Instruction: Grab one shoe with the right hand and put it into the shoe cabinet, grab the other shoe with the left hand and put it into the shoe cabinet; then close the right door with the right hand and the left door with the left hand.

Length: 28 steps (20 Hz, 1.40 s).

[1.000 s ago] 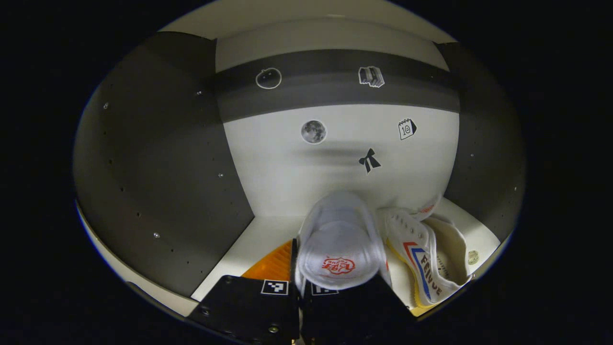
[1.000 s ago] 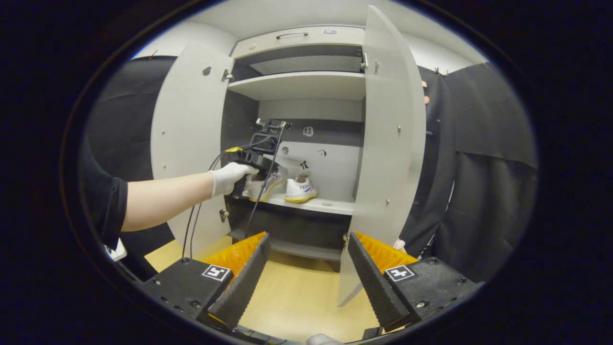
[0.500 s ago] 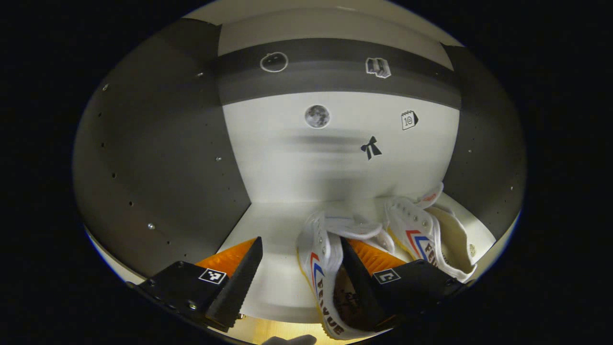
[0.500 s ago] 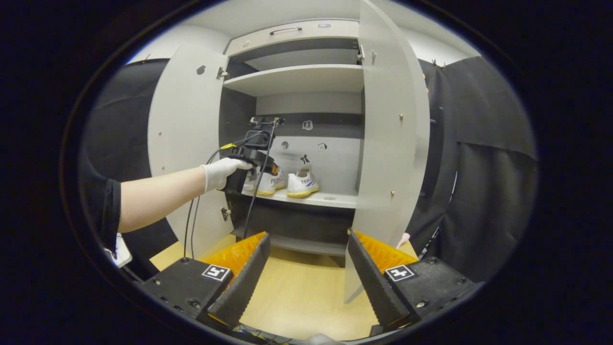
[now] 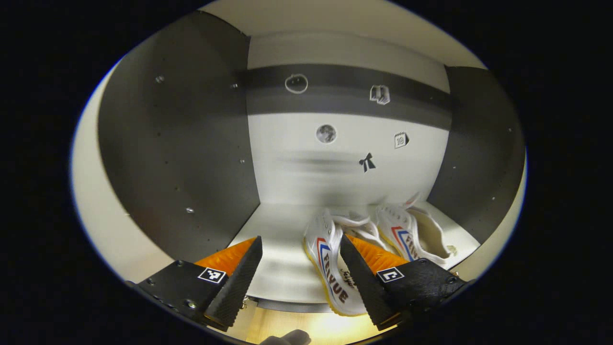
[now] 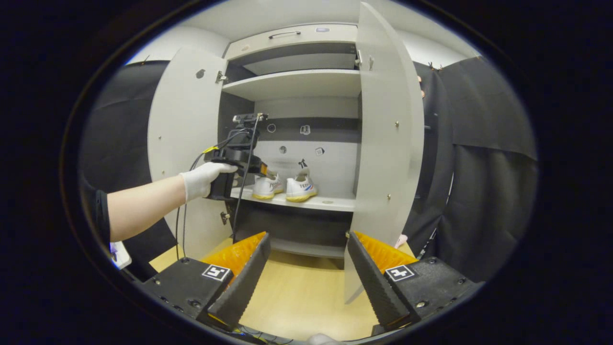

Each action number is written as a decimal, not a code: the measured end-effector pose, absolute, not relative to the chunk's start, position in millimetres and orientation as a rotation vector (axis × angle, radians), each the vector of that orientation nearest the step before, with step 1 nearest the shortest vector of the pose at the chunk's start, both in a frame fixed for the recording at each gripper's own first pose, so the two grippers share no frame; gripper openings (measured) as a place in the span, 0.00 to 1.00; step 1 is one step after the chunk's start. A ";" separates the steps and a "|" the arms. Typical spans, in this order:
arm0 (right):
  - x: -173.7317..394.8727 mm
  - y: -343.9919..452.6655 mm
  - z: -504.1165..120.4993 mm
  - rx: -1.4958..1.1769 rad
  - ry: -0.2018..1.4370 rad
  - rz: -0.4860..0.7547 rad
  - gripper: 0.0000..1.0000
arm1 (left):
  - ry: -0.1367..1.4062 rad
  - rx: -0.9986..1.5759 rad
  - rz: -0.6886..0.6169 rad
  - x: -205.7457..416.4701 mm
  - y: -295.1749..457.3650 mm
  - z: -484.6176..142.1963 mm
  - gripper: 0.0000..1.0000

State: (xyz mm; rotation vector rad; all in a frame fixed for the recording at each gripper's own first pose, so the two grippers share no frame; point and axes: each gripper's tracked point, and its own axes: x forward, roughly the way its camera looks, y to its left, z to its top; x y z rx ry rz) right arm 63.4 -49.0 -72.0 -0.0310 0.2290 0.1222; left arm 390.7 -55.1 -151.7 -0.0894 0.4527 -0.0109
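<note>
Shoes: 2 white sneakers point(image 6: 285, 186) side by side on shoe cabinet point(image 6: 306, 91) middle shelf point(image 6: 330, 203) | Left gripper point(image 5: 299, 278): jaws spread, holding nothing, at shelf edge | Right gripper point(image 6: 309, 273): jaws spread, holding nothing | Both doors point(image 6: 184, 143) open

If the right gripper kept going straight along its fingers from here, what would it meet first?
Probably the cabinet's dark lower part below the shelf holding the two shoes. The open right gripper points over bare floor between the open doors; depth is hard to judge, and the right door hangs close beside that line.
</note>
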 end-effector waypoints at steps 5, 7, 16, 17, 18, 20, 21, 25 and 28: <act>55.0 -50.0 -60.3 -0.046 0.189 0.104 1.00 | 0.198 -0.028 -0.002 318.2 -54.1 -77.9 0.97; 51.5 -49.9 -57.8 -0.044 0.184 0.102 1.00 | 0.107 -0.006 -0.010 285.2 -59.2 -58.3 0.96; 47.2 -51.6 -47.7 -0.039 0.148 0.080 1.00 | 0.051 -0.018 0.005 122.2 -51.7 -67.8 0.96; 47.3 -50.5 -51.5 -0.038 0.155 0.081 1.00 | 0.065 -0.033 0.016 103.2 -47.7 -78.3 0.96; 47.0 -49.3 -53.1 -0.034 0.157 0.081 1.00 | 0.087 -0.051 0.020 87.5 -48.4 -86.6 0.96; 46.0 -47.5 -57.1 -0.033 0.165 0.083 1.00 | 0.085 -0.040 0.036 60.4 -39.3 -92.1 0.96; 45.4 -48.5 -59.4 -0.035 0.168 0.079 1.00 | 0.083 -0.017 0.054 50.1 -31.9 -93.1 0.97; 46.0 -51.1 -65.6 -0.022 0.186 0.068 1.00 | 0.095 -0.016 0.036 32.0 -37.4 -92.8 0.97; 46.7 -60.4 -57.1 -0.013 0.171 0.051 1.00 | 0.083 -0.015 0.028 32.4 -40.0 -86.0 0.96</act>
